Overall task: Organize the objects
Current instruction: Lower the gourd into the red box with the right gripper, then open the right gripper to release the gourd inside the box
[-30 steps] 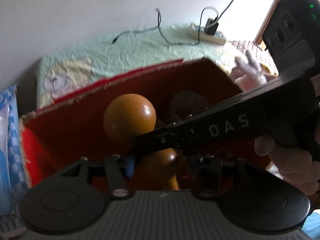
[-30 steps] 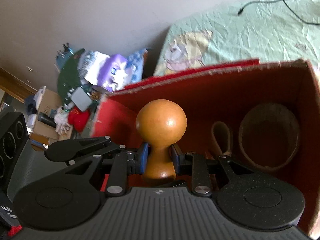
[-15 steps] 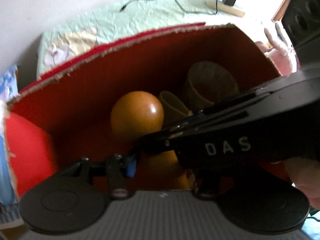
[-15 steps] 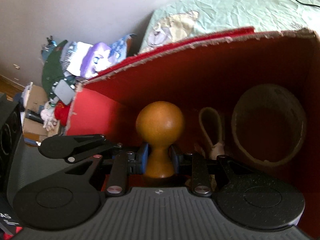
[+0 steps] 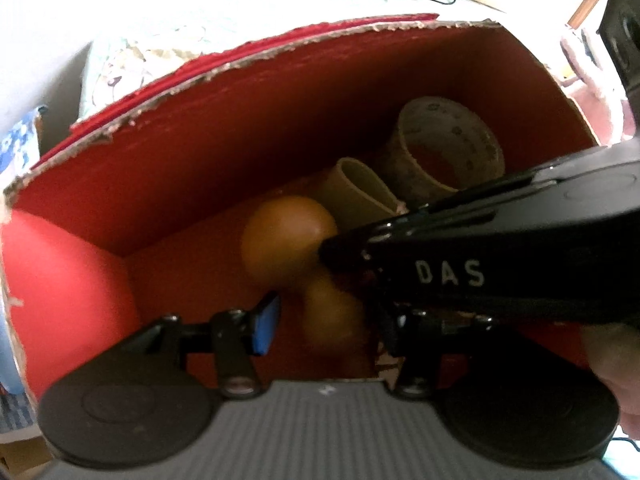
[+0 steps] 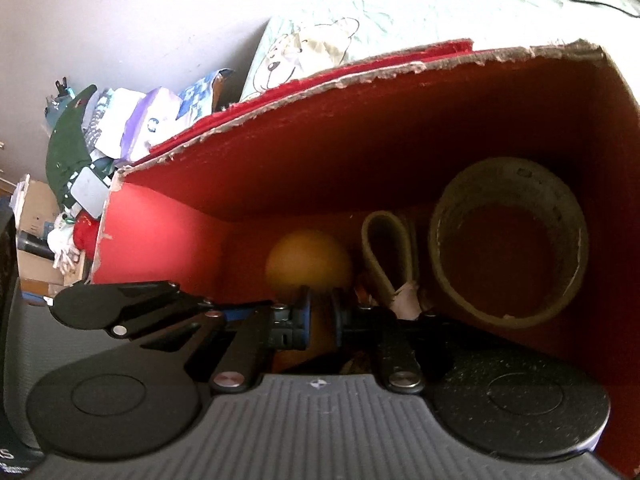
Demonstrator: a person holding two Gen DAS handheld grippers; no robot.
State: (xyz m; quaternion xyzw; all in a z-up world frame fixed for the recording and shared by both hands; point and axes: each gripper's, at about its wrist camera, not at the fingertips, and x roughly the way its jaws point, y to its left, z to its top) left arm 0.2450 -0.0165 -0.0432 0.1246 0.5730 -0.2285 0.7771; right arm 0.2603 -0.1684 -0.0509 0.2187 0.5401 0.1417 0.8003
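An orange wooden pestle-shaped piece with a round knob (image 6: 308, 264) is deep inside a red cardboard box (image 6: 360, 120). My right gripper (image 6: 320, 318) is shut on its narrow neck. In the left wrist view the knob (image 5: 288, 236) and lower body (image 5: 332, 312) show beside the right gripper's black body (image 5: 500, 268), which crosses in front. My left gripper (image 5: 324, 320) is open just above the box; its blue left pad (image 5: 266, 320) stands apart from the piece and its right finger is hidden.
A beige tape roll (image 6: 508, 240) and a folded beige band (image 6: 386, 252) lie on the box floor at the right. The box sits by a pale green bed sheet (image 6: 480, 8) with cables. Clutter (image 6: 92, 152) is piled at the left.
The right gripper has lowered the orange piece from rim height down into the box. The left gripper's pad has come away from the piece, and both cameras moved closer over the box.
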